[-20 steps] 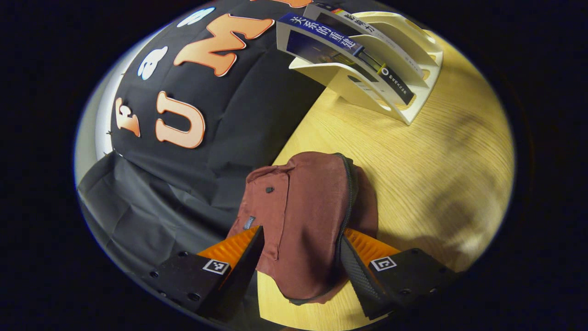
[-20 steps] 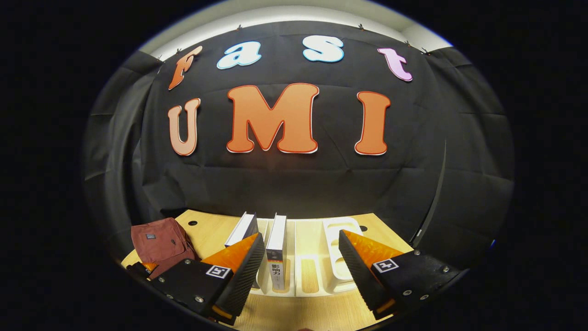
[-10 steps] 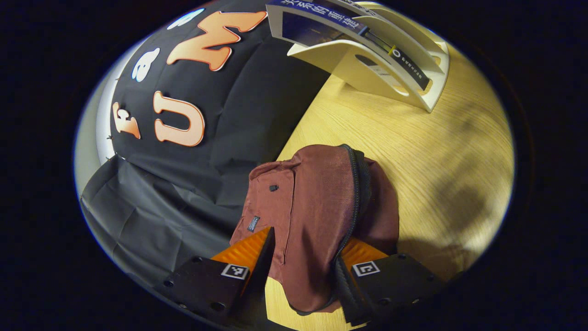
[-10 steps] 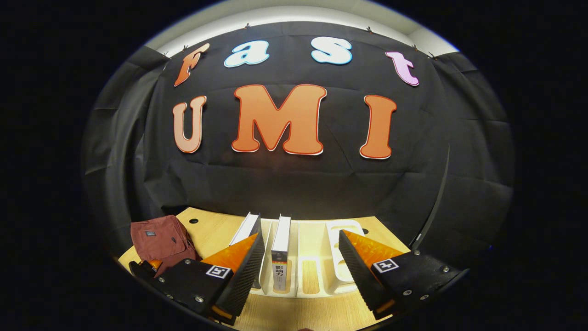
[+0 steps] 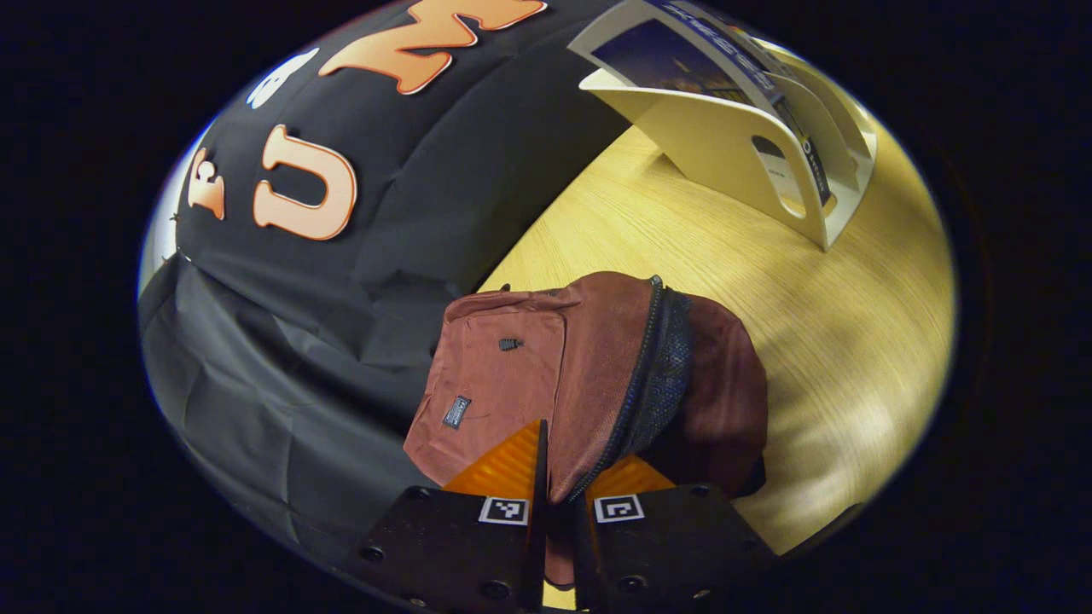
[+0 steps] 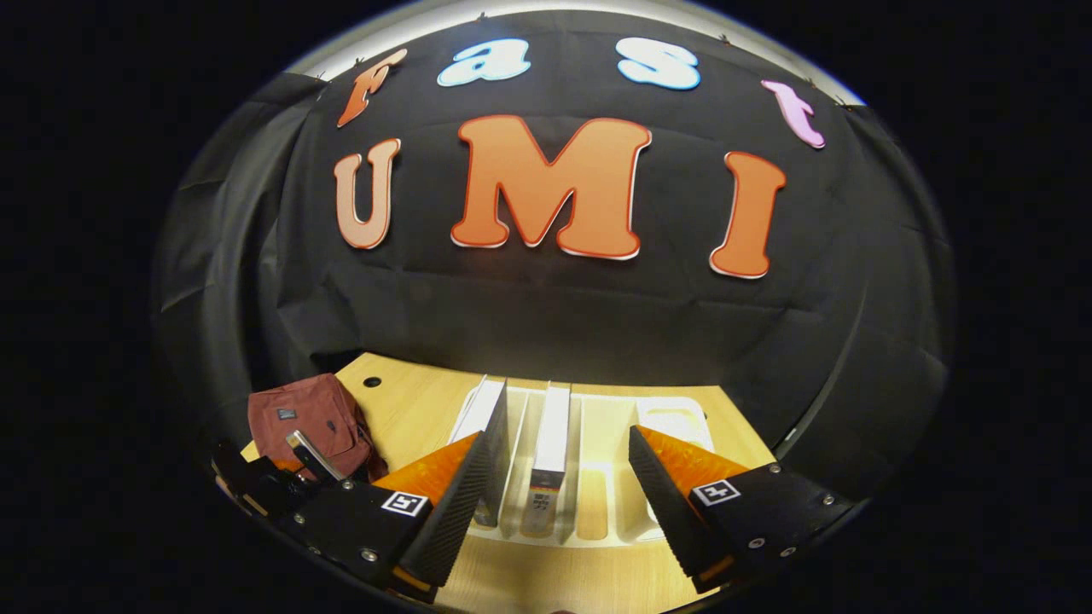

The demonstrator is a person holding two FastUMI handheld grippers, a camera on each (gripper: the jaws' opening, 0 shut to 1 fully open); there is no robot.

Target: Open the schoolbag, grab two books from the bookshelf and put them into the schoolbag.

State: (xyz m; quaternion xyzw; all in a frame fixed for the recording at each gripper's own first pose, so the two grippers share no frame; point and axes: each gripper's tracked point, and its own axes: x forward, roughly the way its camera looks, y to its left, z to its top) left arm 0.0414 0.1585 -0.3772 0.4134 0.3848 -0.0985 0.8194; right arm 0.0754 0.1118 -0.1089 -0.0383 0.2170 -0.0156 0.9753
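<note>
In the left gripper view the maroon schoolbag point(image 5: 520, 367) lies on the wooden table. Its zipper point(image 5: 655, 341) runs down the middle and gapes a little, showing dark lining. My left gripper point(image 5: 567, 460) is shut on the bag's front panel at the zipper edge. The white bookshelf point(image 5: 725, 145) stands further back with a dark blue book point(image 5: 674, 60) leaning in it. In the right gripper view my right gripper point(image 6: 560, 437) hangs open, holding nothing, in front of the bookshelf point(image 6: 674, 418). Two upright books point(image 6: 493, 422) point(image 6: 550, 431) stand in its left slots. The schoolbag point(image 6: 303, 418) sits at the left.
The wooden table point(image 5: 768, 281) stretches between bag and shelf, with the black cloth wall right behind the bag. In the right gripper view the left gripper point(image 6: 256, 482) shows at the bag's near side, and a small round hole point(image 6: 372, 381) marks the table's back left.
My left gripper has gone from open around the bag's near end to shut on the fabric at the zipper, and the bag's mouth gapes wider. The right gripper has moved slightly closer to the shelf.
</note>
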